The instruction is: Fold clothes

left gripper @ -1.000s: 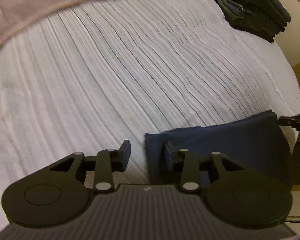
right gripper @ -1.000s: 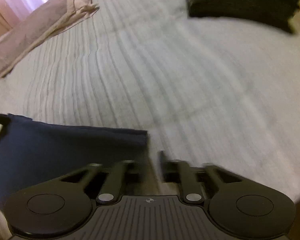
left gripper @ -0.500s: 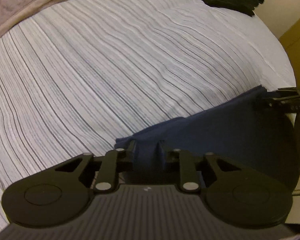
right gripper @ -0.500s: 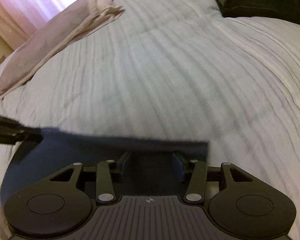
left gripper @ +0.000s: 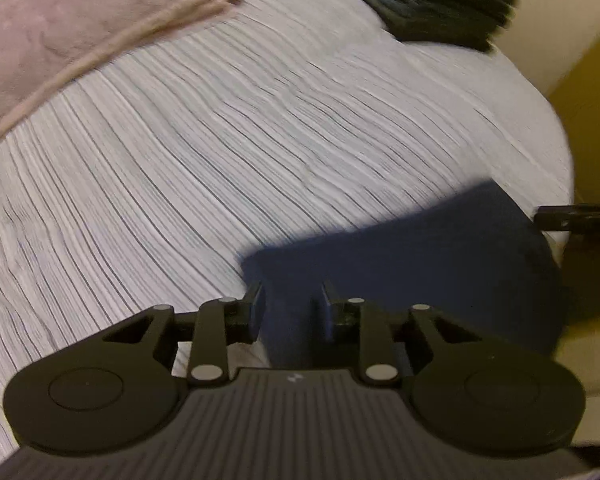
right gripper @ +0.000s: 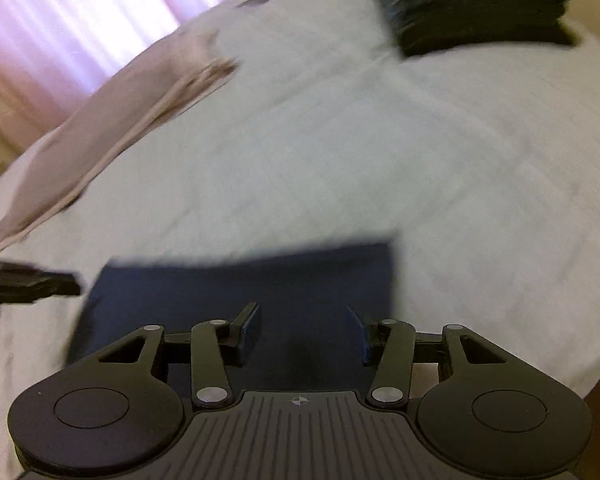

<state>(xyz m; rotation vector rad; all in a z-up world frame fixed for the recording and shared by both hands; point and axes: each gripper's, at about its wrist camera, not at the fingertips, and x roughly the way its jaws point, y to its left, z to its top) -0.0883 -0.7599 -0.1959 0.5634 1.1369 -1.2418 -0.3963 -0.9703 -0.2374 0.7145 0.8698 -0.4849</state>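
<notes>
Navy garment folded flat at near edge of bed. Left hand-held gripper and right hand-held gripper above it, jaws apart, empty. Risk: fingers snagging cloth, undoing fold; garment sliding off edge.

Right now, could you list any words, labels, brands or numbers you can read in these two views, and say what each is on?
No readable text in either view.
Left gripper: a small pale mark on its body, no letters.
Right gripper: a small crosshair mark on its body, no letters.
Navy garment, bed sheet: nothing printed.
</notes>
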